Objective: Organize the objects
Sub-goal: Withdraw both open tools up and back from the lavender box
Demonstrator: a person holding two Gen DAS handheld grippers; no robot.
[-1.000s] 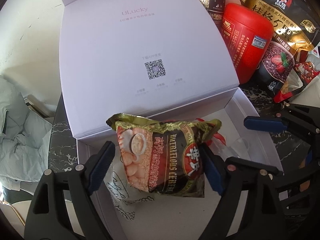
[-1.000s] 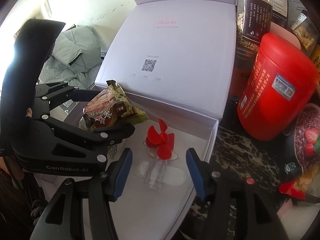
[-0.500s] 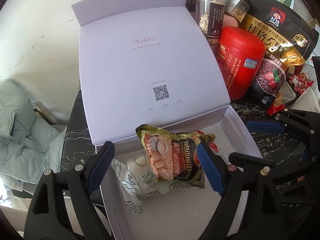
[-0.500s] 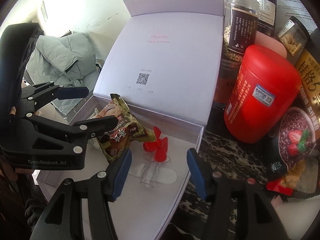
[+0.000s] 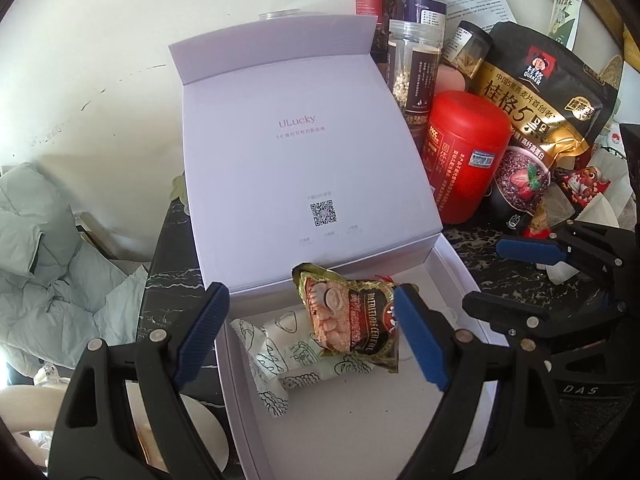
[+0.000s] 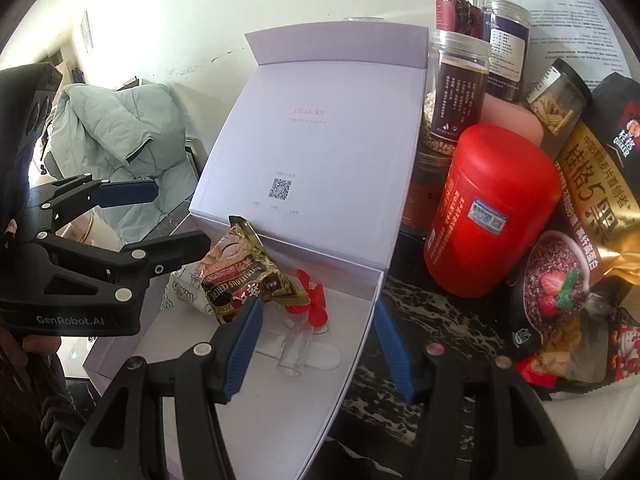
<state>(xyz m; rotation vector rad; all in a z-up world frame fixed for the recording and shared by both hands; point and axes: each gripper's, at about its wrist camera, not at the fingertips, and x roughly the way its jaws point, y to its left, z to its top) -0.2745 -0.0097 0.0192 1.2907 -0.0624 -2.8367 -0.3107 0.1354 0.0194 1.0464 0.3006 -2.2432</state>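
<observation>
A white box [image 5: 240,400] stands with its lid [image 5: 304,168] tipped back. Inside lies a brown-and-gold cereal packet [image 5: 352,320], resting on a white patterned packet [image 5: 280,352]. My left gripper [image 5: 312,336] hovers above them, open, its pads off the cereal packet. In the right wrist view the cereal packet [image 6: 240,276] lies beside a red fan [image 6: 310,304] with a clear handle on the box [image 6: 360,340] floor. My right gripper [image 6: 320,346] hangs over the fan with its jaws opening; the pads do not touch it. The left gripper [image 6: 176,220] shows at the left there.
Right of the box stand a red canister [image 5: 464,168], a black-and-gold oats bag [image 5: 536,96] and several clear jars [image 5: 416,68]. A pale green jacket [image 5: 40,260] lies past the black marble table's left edge [image 5: 168,272]. The right gripper [image 5: 520,280] is over the box's right rim.
Both grippers have risen and drawn back from the box, so more of the lid and jars shows. The cereal packet stayed in the box. The right jaws stand slightly wider.
</observation>
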